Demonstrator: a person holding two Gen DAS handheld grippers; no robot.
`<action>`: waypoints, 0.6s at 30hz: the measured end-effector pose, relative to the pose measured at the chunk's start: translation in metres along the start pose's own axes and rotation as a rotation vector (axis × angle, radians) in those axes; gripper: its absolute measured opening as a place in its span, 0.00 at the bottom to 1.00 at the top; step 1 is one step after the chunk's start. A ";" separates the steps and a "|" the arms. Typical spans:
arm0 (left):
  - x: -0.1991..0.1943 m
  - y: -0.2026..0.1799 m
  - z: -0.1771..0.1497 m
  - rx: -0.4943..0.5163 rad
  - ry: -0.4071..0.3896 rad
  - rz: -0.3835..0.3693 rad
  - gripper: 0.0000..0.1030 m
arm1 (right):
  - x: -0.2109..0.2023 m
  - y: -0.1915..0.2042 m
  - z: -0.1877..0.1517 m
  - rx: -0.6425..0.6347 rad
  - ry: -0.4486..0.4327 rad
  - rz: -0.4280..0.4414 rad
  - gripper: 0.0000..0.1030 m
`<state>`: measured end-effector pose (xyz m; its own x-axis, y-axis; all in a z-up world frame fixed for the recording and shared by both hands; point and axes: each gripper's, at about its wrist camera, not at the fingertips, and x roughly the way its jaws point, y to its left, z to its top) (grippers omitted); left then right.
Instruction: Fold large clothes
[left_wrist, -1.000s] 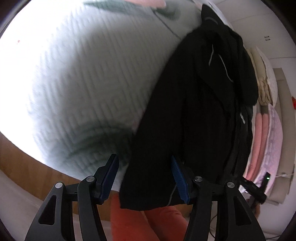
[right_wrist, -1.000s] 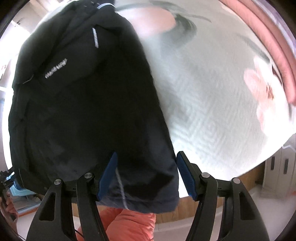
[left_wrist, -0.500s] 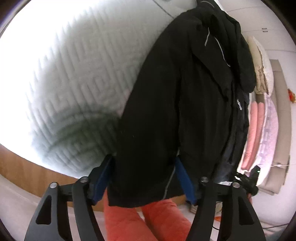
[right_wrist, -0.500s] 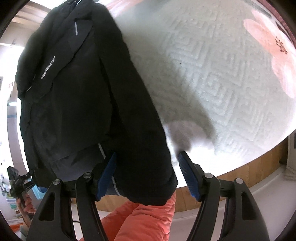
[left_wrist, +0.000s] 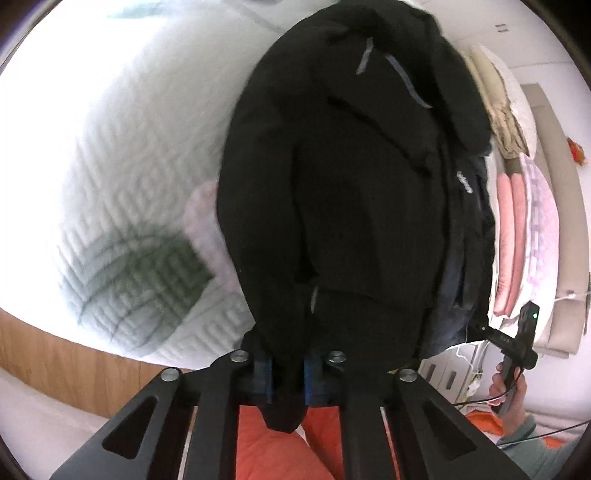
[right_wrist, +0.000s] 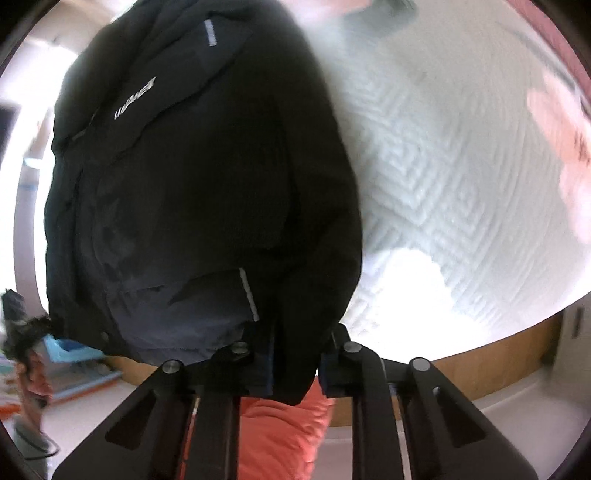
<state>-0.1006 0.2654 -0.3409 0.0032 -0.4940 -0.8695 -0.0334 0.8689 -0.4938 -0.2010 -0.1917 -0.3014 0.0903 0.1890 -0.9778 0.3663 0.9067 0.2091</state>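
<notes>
A large black jacket (left_wrist: 351, 192) with grey reflective strips lies on the white quilted bed (left_wrist: 129, 147), its near hem hanging over the bed's front edge. My left gripper (left_wrist: 287, 373) is shut on the jacket's near hem, black cloth bunched between the blue pads. In the right wrist view the jacket (right_wrist: 192, 192) fills the left half, a logo on its chest. My right gripper (right_wrist: 295, 363) is shut on the jacket's hem at the other near corner. The right gripper also shows at the far right of the left wrist view (left_wrist: 521, 343).
The bed has a wooden front board (left_wrist: 66, 369) (right_wrist: 480, 362). Pink and cream folded bedding (left_wrist: 517, 229) is stacked at the bed's far right. The person's orange trousers (left_wrist: 280, 454) (right_wrist: 284, 435) are below the grippers. A pink flower print (right_wrist: 569, 155) marks the quilt.
Both grippers moved forward onto the jacket's near hem and closed on it; a second ago both were open and apart from the cloth.
</notes>
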 end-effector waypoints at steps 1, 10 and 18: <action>-0.005 -0.005 0.001 0.008 -0.010 -0.012 0.09 | -0.004 0.005 0.002 -0.007 -0.005 -0.014 0.17; -0.102 -0.059 0.063 0.018 -0.251 -0.232 0.09 | -0.096 0.023 0.047 -0.016 -0.087 0.040 0.13; -0.164 -0.118 0.185 0.096 -0.417 -0.279 0.10 | -0.196 0.030 0.166 0.012 -0.221 0.213 0.13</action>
<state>0.0879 0.2492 -0.1428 0.3982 -0.6703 -0.6262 0.1176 0.7143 -0.6899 -0.0544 -0.2639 -0.1012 0.3648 0.2865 -0.8859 0.3283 0.8508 0.4104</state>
